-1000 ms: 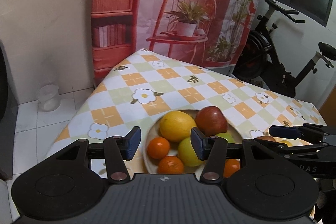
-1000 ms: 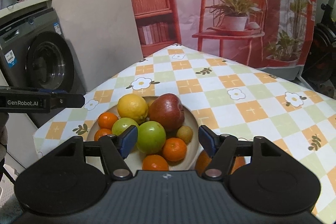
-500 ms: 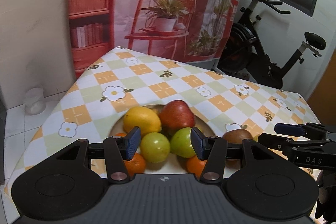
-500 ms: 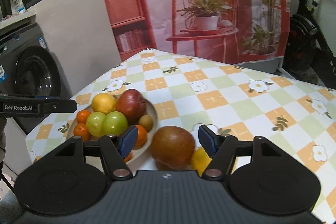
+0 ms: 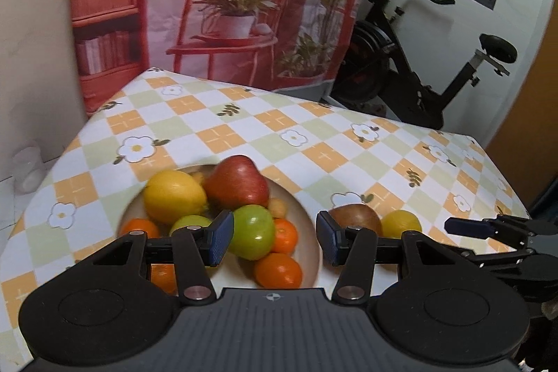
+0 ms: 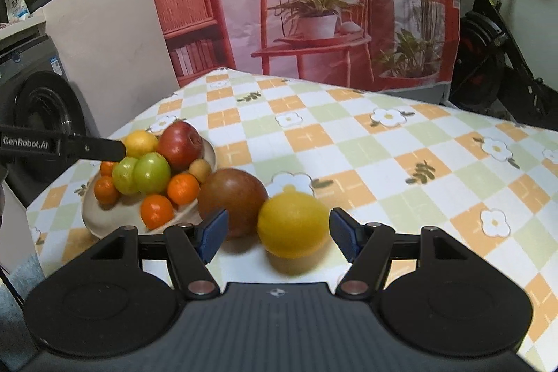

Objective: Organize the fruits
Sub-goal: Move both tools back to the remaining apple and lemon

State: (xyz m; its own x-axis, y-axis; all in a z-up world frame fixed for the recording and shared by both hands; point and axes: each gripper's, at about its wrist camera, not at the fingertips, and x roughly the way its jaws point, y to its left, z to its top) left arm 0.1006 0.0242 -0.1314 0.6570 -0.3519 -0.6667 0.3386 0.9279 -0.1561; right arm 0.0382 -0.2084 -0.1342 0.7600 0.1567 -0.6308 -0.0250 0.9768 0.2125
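Lemon loose on the cloth, both grippers empty

Fruit sat in two groups. A bowl (image 6: 104, 222) at the left of the right wrist frame was piled with a red apple (image 6: 179, 145), green apples (image 6: 151, 173), small oranges (image 6: 183, 189) and another lemon (image 6: 141, 142). Outside it, low in the centre of the frame, a yellow lemon (image 6: 293, 225) and a brownish round fruit (image 6: 232, 192) lay on the checked tablecloth (image 6: 383, 156), just beside each other and beside the bowl's rim.

Right gripper (image 6: 279, 232) hung with jaws parted and nothing pinched; the lemon showed between the blue pads (image 6: 212, 232), untouched. Left gripper (image 5: 272, 237) also stood released, over the lower middle of its frame, with the bowl's fruit behind its pads.

Handling, as judged: the lemon looked firm, fairly light, with a waxy rind, rounded enough to roll or squirt out of a skewed pinch. Best hold seemed to be across its widest middle, pads square on opposite sides. The brownish fruit looked heavier and smooth; same grip. The heap in the bowl looked unsteady, so added fruit would need a gentle set-down.
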